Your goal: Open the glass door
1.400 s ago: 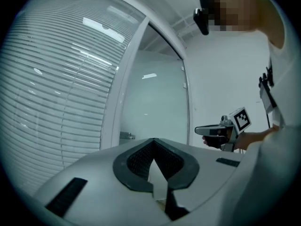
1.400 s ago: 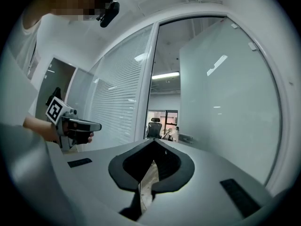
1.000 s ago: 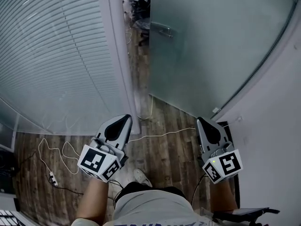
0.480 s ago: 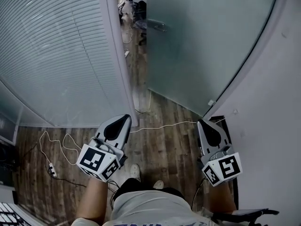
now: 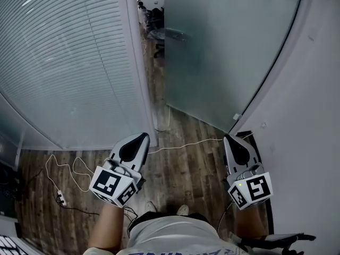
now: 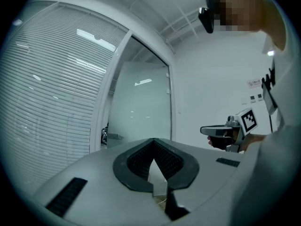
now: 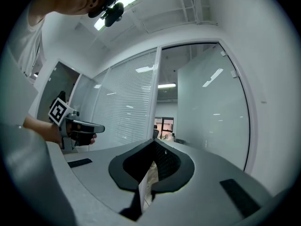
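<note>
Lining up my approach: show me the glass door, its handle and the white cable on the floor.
glass door (image 5: 228, 52), head view, middle of the frosted panel.
handle (image 5: 174, 34), head view, metal bar at door's left edge.
white cable (image 5: 186, 144), head view, stretch on the wooden floor.

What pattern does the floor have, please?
Dark brown wood planks; the floor shows best in the head view.

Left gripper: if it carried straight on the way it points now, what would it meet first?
Most likely the frosted glass door, which fills the view just beyond the left gripper's shut jaws. The white frame post stands just left of that line; depth is hard to judge.
</note>
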A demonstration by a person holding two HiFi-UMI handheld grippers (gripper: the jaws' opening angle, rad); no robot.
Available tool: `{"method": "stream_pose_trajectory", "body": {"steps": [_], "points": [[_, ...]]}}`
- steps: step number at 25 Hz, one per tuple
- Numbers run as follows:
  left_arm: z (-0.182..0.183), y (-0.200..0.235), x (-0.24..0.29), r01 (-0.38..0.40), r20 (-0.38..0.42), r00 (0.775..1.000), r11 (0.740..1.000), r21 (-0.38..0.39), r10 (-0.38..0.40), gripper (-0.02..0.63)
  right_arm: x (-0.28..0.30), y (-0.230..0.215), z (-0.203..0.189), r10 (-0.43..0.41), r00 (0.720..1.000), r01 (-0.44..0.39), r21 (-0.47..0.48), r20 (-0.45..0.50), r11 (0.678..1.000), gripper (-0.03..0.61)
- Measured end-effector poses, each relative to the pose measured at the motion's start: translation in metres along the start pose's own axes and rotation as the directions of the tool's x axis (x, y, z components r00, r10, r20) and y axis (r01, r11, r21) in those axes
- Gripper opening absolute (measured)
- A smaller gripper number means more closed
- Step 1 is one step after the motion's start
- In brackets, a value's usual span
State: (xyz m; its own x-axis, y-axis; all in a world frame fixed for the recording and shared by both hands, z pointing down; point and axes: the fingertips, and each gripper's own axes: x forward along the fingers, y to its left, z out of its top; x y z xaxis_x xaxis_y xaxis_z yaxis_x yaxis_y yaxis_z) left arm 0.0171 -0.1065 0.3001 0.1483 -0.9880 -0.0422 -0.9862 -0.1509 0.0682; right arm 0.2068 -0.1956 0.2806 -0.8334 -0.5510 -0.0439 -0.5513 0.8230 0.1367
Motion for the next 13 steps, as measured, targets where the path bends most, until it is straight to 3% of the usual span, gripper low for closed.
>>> {"method": "stream_pose_trajectory", "body": {"steps": [13], "points": [[0.009,0.022,-0.028,0.009,0.001,1.000,1.000,0.012,-0.009,-0.002,0.004,0.034,0.017,-0.036,0.999,0.037,-0.045,0.007,0.998,-0.001]]}}
